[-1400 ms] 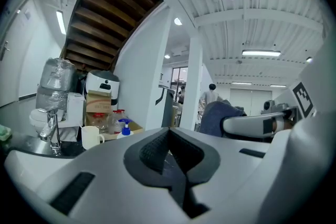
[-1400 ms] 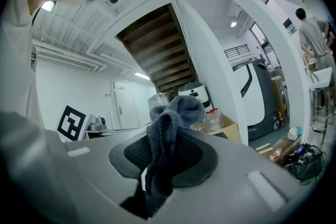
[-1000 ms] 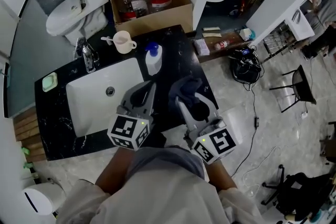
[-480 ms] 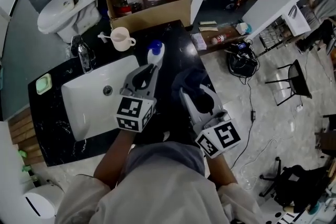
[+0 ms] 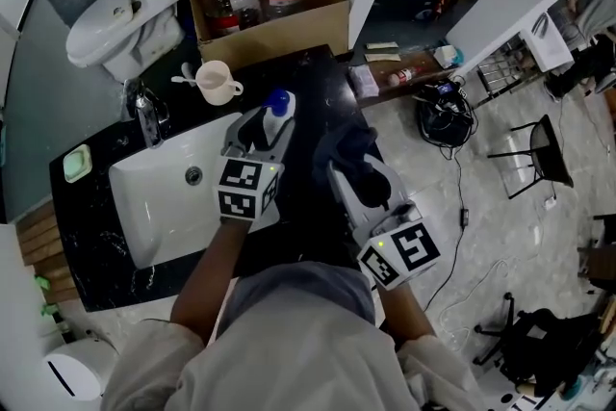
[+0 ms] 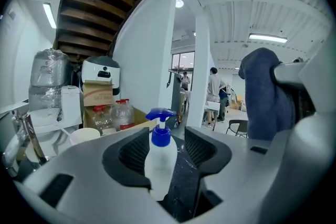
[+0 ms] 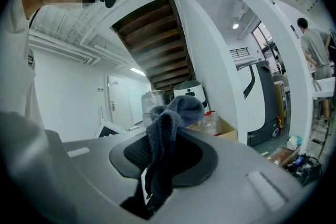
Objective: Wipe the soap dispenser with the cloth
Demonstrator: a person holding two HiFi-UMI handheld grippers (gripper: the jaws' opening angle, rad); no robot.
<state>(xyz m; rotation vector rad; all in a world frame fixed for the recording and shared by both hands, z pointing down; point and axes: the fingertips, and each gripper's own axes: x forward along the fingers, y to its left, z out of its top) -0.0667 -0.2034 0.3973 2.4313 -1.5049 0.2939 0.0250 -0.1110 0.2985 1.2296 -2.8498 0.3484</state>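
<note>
Head view first: my left gripper (image 5: 262, 124) is out over the black counter (image 5: 318, 77) at the far right corner of the sink (image 5: 144, 207). Its tips are right at the blue pump of the soap dispenser (image 5: 280, 103), which stands on the counter just beside that corner. From up here I can't read the gap.

Left gripper view settles it: my fingers (image 6: 132, 150) stand wide apart with the white bottle upright between them. It sits nearer the left pad, and neither pad is squeezing it. That view also catches the dark blue cloth (image 6: 265, 94) hanging off to the right.

Right gripper view gives what the head view only hints at. My right gripper (image 7: 163, 157) is clamped on the cloth, with a bunched fold sticking up above the pads and the tail trailing down between them. From above, that gripper sits to the right of the sink, near the dispenser but apart from it. A cup (image 5: 214, 82) and the faucet (image 5: 144, 115) stand behind the sink.

A second back, my left gripper was at the sink's near right edge, closed on nothing. It has since gone forward to the dispenser and the fingers have just been opening around it. The right one keeps the same grip on the cloth, and the dispenser hasn't left its corner.
</note>
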